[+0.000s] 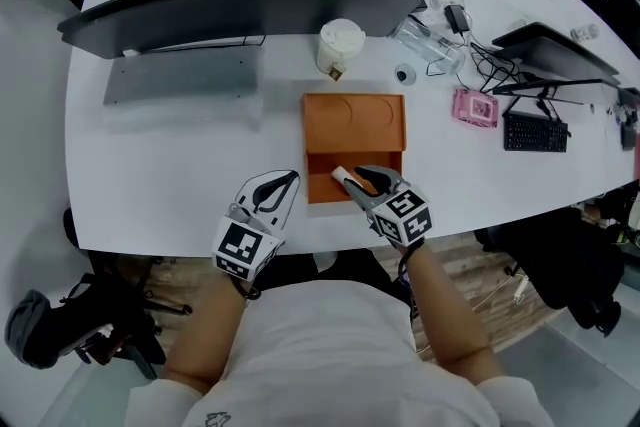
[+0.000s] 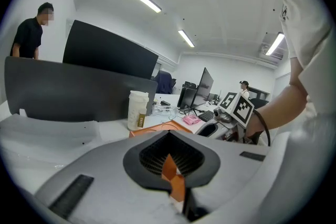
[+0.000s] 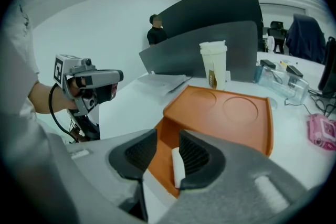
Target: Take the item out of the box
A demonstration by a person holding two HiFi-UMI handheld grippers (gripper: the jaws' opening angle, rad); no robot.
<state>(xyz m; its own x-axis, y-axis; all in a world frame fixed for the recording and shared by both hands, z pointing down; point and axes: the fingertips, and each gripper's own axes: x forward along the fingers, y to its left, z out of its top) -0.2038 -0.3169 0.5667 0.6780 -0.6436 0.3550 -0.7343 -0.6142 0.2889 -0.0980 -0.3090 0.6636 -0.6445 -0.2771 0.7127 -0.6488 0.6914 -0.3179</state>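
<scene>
A flat orange box (image 1: 355, 120) lies on the white table, its top embossed with two circles and its near end open. My right gripper (image 1: 362, 181) points down into that open end; in the right gripper view the right gripper (image 3: 168, 136) stands open over the box (image 3: 231, 113). A small white item (image 3: 177, 165) lies between the jaws against the right pad, apart from the left pad. The white item (image 1: 343, 177) pokes out at the gripper's left. My left gripper (image 1: 291, 179) rests left of the box near the table edge, its tips together (image 2: 169, 134), shut, with an orange strip in the hollow behind them.
Behind the box stand a white cup (image 1: 340, 45), a wide dark monitor (image 1: 240, 0) and a grey slab (image 1: 180, 80). To the right lie a clear container (image 1: 430, 45), a pink object (image 1: 475, 107), a black keyboard (image 1: 535, 132) and cables. A person (image 2: 29, 34) stands beyond the monitor.
</scene>
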